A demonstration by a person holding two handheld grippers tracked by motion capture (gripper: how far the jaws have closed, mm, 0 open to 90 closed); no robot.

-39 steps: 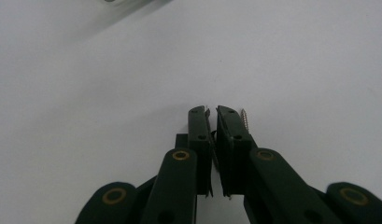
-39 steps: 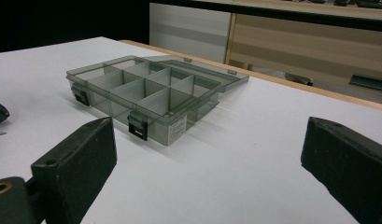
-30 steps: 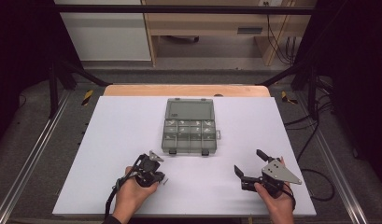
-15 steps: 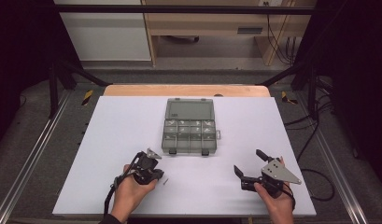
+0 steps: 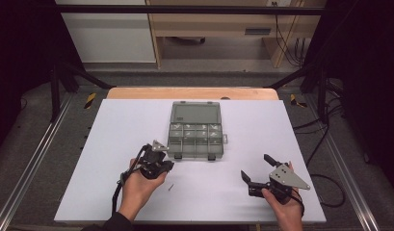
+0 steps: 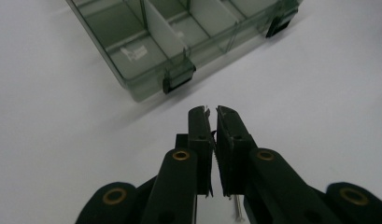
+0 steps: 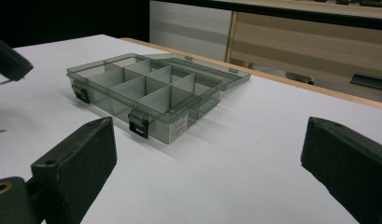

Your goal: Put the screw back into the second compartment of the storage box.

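- On the high view I have the left gripper (image 5: 162,153) just left of centre in the lower half of the frame, close to the near left corner of the box (image 5: 195,130).
- In the left gripper view its jaws are pressed almost together, and a thin metal sliver pokes up between the tips; it looks like a small screw (image 6: 208,111) pinched there, though it is too small for me to be sure.
- Another small screw (image 5: 171,187) lies loose on the white table (image 5: 112,125), below and slightly right of the left gripper in the high view, near but not touching it. The left gripper view shows it at the bottom edge, between the jaw arms.
- The box is a clear grey compartment case in the centre of the high view, lid folded open and lying flat on the far side. Its two dark latches face me.
- In the left gripper view the box fills the upper part of the frame, a latch (image 6: 179,79) just above the jaw tips.
- My right gripper (image 5: 256,172) sits at the lower right of the high view, well apart from the box, jaws spread wide and holding nothing.
- The right gripper view has the box in the upper left, compartments visible, with the other gripper's tip at the far left edge.
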